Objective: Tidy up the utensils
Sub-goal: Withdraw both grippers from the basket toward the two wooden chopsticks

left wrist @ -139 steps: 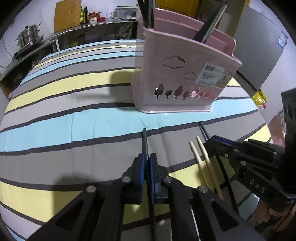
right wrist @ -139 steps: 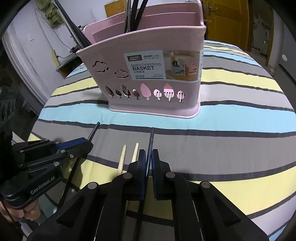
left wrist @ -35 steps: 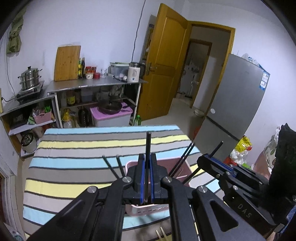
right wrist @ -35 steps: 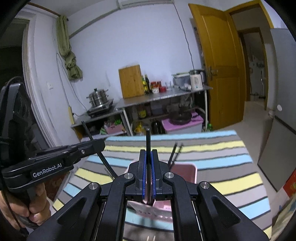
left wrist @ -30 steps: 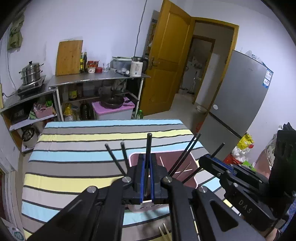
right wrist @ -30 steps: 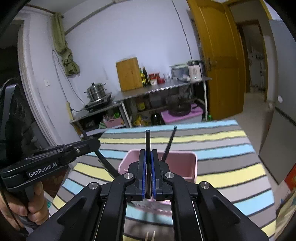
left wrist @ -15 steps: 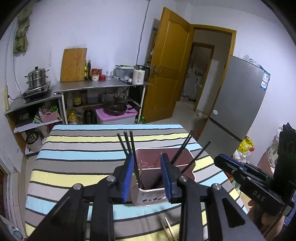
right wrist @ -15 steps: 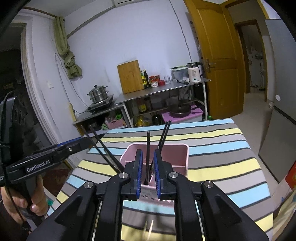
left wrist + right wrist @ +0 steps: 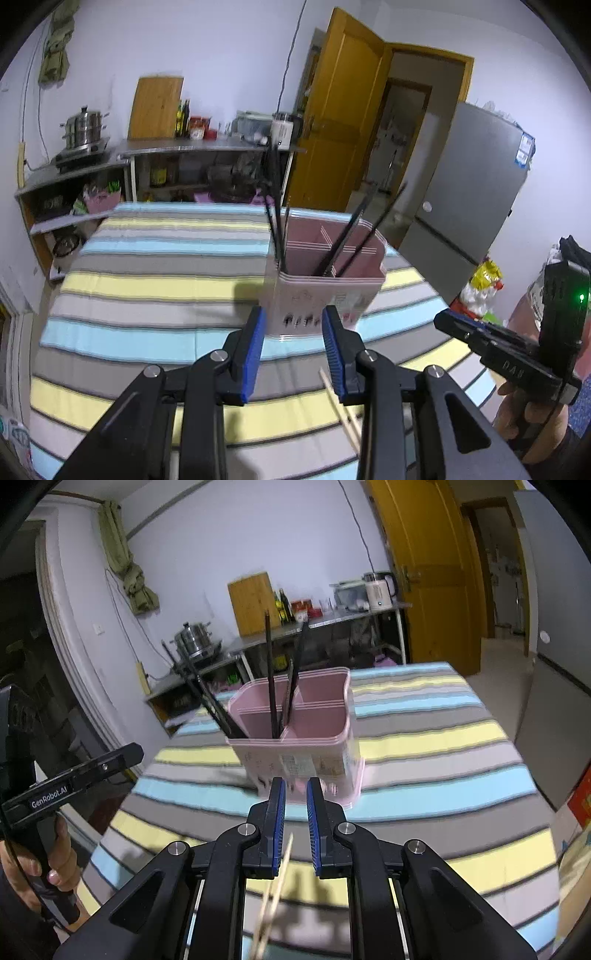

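Your left gripper (image 9: 293, 343) hangs above the striped tablecloth (image 9: 155, 266) with its blue-padded fingers (image 9: 253, 345) spread wide apart and nothing between them; through the gap you see the front wall of the pink plastic chopstick basket (image 9: 325, 291). Your right gripper (image 9: 295, 823) also hangs over the cloth, its jaws parted by a narrower gap and gripping nothing, with the same basket (image 9: 295, 746) standing just beyond its tips. The basket stands upright on the grey, yellow and light-blue striped cloth and is split by inner walls into compartments. Several thin black chopsticks (image 9: 275, 206) stand in it: in the left wrist view one bunch leans at the near left corner and another pair (image 9: 354, 236) slants up to the right from the near right compartment. In the right wrist view, two black sticks (image 9: 271, 686) rise from the middle of the basket and others (image 9: 207, 698) lean out over its left rim. A pair of pale wooden chopsticks (image 9: 341, 413) lies flat on the cloth on the near side of the basket, just beside your left gripper's right finger; in the right wrist view the same pair (image 9: 275, 890) shows below and between the right gripper's fingers, blurred. Your right gripper (image 9: 498, 358) appears at the right edge of the left wrist view, and your left gripper (image 9: 74, 779) at the left edge of the right wrist view.
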Motion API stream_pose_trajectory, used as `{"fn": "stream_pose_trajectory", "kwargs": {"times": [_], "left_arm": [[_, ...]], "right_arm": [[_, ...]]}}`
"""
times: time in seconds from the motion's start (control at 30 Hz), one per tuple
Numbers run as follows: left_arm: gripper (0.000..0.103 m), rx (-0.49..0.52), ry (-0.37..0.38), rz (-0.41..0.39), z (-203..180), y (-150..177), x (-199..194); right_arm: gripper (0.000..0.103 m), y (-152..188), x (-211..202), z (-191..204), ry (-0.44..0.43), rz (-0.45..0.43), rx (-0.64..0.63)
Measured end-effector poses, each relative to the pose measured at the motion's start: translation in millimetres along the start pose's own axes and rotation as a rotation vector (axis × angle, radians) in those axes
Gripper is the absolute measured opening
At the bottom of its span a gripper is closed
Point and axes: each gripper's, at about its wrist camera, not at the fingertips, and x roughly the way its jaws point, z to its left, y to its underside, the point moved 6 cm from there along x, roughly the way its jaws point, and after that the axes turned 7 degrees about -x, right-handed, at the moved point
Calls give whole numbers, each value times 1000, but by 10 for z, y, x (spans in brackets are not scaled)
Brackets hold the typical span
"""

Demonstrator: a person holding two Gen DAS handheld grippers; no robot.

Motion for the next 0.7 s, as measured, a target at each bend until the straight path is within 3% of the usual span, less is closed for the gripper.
{"fn": "stream_pose_trajectory", "kwargs": {"times": [0.3,0.7], "left_arm": [[33,-46,-25,96,176,537,220],[33,-65,-22,178,299,856,412]], "right_arm": [[12,512,308,90,-30,114,-4],[12,818,673,210,-55,225,-18]]}}
